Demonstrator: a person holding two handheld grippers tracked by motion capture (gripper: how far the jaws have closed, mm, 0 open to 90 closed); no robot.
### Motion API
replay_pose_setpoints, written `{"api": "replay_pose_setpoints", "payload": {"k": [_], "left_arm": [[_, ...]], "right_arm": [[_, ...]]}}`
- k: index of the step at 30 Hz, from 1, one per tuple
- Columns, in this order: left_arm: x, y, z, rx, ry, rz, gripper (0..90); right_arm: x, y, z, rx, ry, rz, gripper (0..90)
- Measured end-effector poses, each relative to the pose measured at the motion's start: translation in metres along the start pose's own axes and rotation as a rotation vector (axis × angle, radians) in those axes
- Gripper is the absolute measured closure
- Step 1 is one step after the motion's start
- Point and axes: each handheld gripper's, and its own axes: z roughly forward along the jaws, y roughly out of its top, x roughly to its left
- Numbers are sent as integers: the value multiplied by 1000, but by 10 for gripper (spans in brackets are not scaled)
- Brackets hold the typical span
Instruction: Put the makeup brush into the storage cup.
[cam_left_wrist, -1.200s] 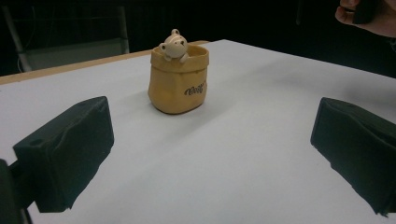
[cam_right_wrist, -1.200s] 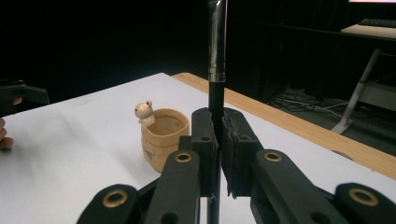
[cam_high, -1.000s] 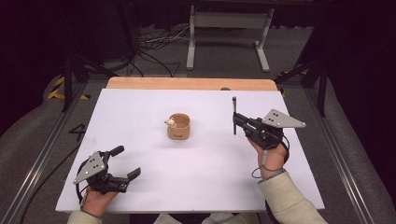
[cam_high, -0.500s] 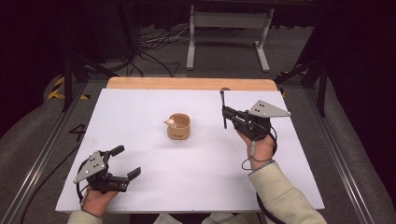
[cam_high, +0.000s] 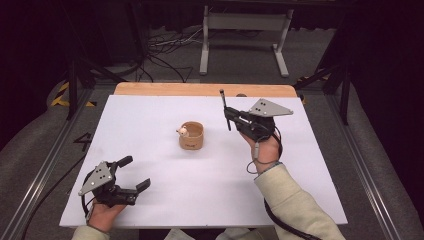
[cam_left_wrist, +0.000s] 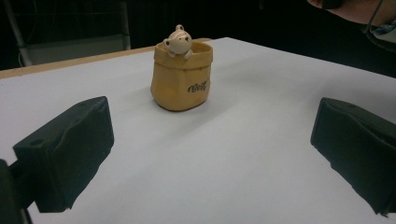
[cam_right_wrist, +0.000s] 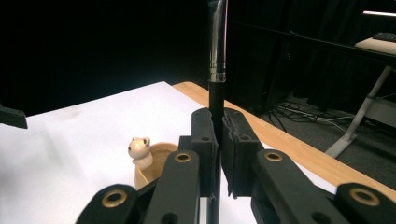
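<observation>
A small tan sack-shaped pot (cam_high: 191, 136) with a little bear figure on its rim stands at the middle of the white table (cam_high: 200, 200). To its right and a little farther back, my right gripper (cam_high: 229, 117) is shut on a thin black pen (cam_high: 224, 107) that points upward. In the right gripper view the pen (cam_right_wrist: 217, 46) rises between the closed jaws of the gripper (cam_right_wrist: 218, 140), and the pot (cam_right_wrist: 149, 168) sits low behind them. My left gripper (cam_high: 135, 172) rests open at the front left. In its view the pot (cam_left_wrist: 182, 77) stands ahead of the gripper (cam_left_wrist: 210, 154), whose jaws hold nothing.
A wooden strip (cam_high: 200, 89) runs along the table's far edge. Beyond it are a metal stand (cam_high: 245, 30) and loose cables (cam_high: 165, 50) on the floor. Metal rails flank the table. White surface lies bare around the pot.
My right gripper has carried the upright pen leftward, closer to the pot. The left gripper and the pot have stayed put.
</observation>
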Motion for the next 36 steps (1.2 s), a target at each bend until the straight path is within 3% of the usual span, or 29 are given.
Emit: {"api": "replay_pose_setpoints", "payload": {"k": [23,36], "left_arm": [[0,-2,-9,6,10,4,0],[-1,-2,-6,-1,-7,-10,0]], "right_arm": [[10,10,51,-9,49,-2,839],[14,17,68,-17,59,-14,839]]}}
